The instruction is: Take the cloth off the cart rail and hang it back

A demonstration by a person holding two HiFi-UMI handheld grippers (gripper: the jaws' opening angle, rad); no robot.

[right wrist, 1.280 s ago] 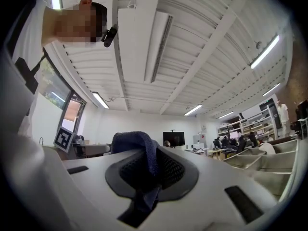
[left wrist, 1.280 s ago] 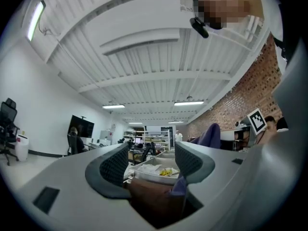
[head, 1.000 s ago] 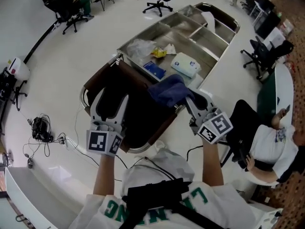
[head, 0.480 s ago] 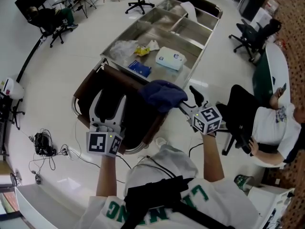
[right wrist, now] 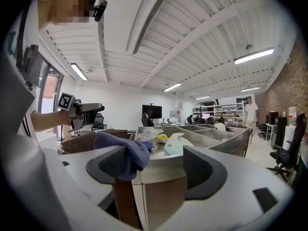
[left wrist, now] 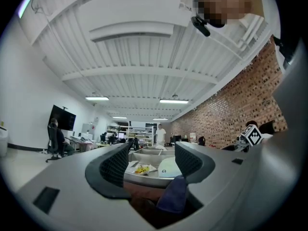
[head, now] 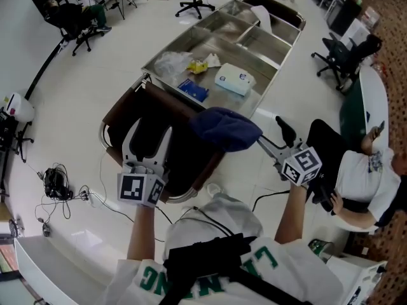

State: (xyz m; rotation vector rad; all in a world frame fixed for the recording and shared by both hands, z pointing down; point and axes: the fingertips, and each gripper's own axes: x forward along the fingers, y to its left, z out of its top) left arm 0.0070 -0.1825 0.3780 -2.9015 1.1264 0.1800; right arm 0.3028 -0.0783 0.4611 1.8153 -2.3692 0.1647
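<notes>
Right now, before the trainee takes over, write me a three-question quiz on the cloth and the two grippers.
1. True or false: the blue cloth lies inside a compartment of the steel cart.
2. Which gripper stands nearer the cloth? A) left gripper B) right gripper
3. Short answer: is anything pinched between the right gripper's pads?

Key
1. False: it is draped at the cart's near end, outside the compartments.
2. B.
3. No: its jaws are opening, and the cloth sits by one pad, not pressed between the two.
</notes>
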